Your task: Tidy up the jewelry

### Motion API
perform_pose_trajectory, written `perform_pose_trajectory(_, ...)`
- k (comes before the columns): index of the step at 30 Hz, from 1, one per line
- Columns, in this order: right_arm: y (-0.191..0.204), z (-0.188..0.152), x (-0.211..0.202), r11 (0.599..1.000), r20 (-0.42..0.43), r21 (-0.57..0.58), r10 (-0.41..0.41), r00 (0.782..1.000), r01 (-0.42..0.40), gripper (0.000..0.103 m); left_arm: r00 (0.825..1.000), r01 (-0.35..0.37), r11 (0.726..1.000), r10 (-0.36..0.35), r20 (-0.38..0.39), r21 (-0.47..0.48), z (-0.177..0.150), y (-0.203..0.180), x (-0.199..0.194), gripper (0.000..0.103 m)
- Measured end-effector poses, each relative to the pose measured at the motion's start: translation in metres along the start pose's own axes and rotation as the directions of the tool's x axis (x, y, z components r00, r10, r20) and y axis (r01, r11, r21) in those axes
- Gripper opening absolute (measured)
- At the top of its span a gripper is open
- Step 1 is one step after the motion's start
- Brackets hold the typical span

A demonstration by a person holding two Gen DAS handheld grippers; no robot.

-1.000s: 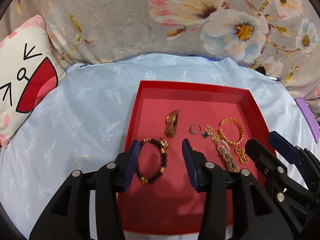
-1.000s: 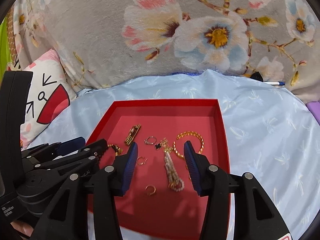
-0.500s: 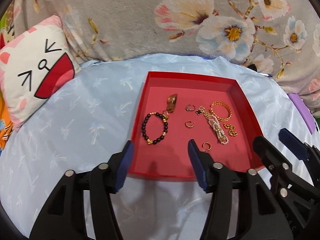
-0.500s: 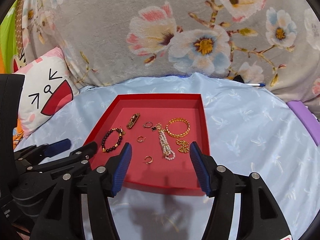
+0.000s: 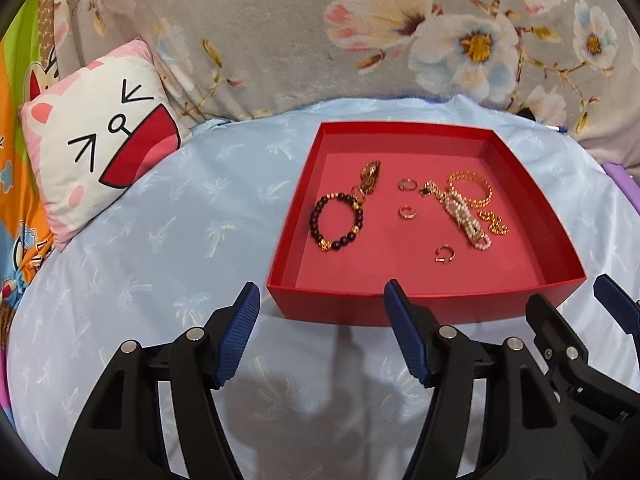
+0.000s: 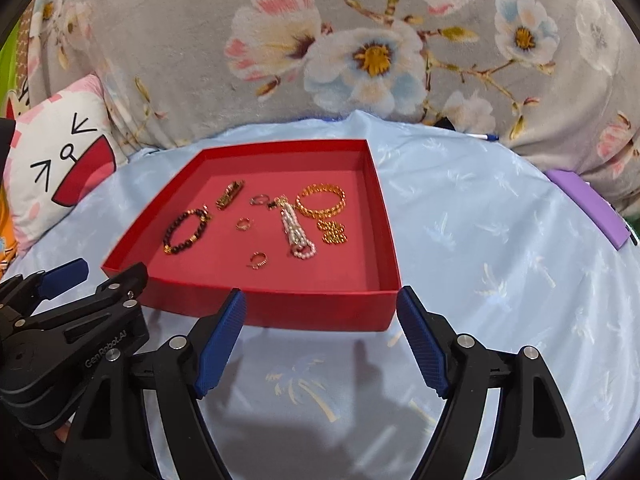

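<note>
**Jewelry tray: both grippers clear, empty**

The red tray (image 5: 420, 304) rests on the bed at 12 o'clock; jewelry lies loose inside. Left gripper (image 5: 320, 332) and right gripper (image 6: 320, 340) jaws are opening, nothing between them; next move likely needs selecting one piece, e.g. the beaded bracelet (image 5: 338, 222).

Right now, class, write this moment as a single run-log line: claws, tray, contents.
left claw: opening, empty | right claw: opening, empty | shallow red cardboard tray: on pale blue bedspread | dark beaded bracelet, gold chain bangle: lying in tray
</note>
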State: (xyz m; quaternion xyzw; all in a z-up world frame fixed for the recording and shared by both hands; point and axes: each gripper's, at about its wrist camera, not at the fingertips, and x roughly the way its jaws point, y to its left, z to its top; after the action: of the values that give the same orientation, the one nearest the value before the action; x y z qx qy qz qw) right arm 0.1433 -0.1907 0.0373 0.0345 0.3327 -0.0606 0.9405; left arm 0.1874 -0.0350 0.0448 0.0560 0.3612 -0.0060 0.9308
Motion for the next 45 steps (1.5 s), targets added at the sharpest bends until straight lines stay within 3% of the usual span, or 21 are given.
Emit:
perform_pose_trajectory(4, -0.001, -0.007, 0.004, 1.000, 0.006, -0.004, -0.018, 1.000, 0.018, 0.079, 1.000, -0.011, 1.000, 0.011, 0.024, -0.007, -0.006, 0.002, 0.002, 0.074)
perform_pose_trajectory(9, -0.001, -0.009, 0.009, 1.000, 0.006, 0.011, -0.012, 1.000, 0.012, 0.079, 0.997, -0.018, 1.000, 0.018, 0.069, 0.004, -0.010, 0.000, 0.000, 0.074)
perform_pose_trajectory(21, 0.002, -0.011, 0.010, 1.000, 0.010, 0.013, -0.004, 1.000, 0.003, 0.081, 0.997, -0.005, 0.999, 0.009, 0.077, -0.049, -0.014, 0.008, 0.000, 0.074)
perform_pose_trajectory(45, 0.002, -0.011, 0.009, 1.000, 0.018, 0.015, -0.010, 1.000, 0.010, 0.082, 0.994, -0.030, 0.998, 0.035, 0.099, -0.047, -0.016, 0.009, -0.003, 0.080)
